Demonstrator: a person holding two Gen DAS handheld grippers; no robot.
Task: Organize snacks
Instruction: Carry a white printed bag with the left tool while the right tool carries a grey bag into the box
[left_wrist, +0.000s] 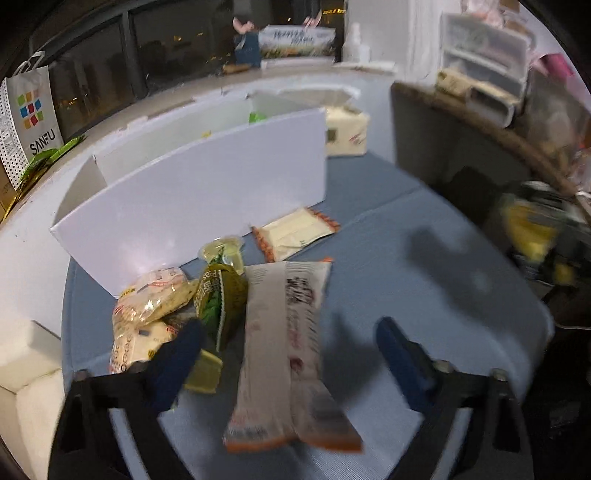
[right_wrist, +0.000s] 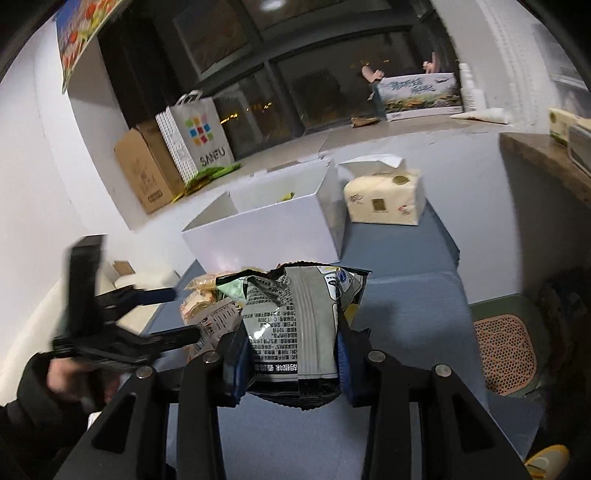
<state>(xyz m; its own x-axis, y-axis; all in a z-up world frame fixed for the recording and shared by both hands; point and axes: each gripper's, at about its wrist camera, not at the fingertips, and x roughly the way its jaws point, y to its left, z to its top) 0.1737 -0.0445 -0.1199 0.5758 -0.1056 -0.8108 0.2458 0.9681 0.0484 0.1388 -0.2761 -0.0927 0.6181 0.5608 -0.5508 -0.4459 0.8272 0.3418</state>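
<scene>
My left gripper (left_wrist: 288, 350) is open above a long beige snack packet (left_wrist: 284, 343) that lies between its blue fingers on the blue mat (left_wrist: 424, 277). To its left lie a green packet (left_wrist: 221, 295), clear cracker packs (left_wrist: 155, 299) and a jelly cup (left_wrist: 221, 249). A cream sachet (left_wrist: 295, 232) lies by the white open box (left_wrist: 207, 181). My right gripper (right_wrist: 291, 365) is shut on a grey-and-black snack bag (right_wrist: 295, 317), held above the mat short of the white box (right_wrist: 269, 229). The left gripper (right_wrist: 122, 325) shows at the left of the right wrist view.
A tissue pack (right_wrist: 384, 199) stands right of the box. A SANFU paper bag (right_wrist: 195, 136) and a cardboard carton (right_wrist: 144, 170) stand on the sill behind. A dark shelf (left_wrist: 461, 136) with drawers rises on the right. An orange mesh mat (right_wrist: 506, 350) lies on the floor.
</scene>
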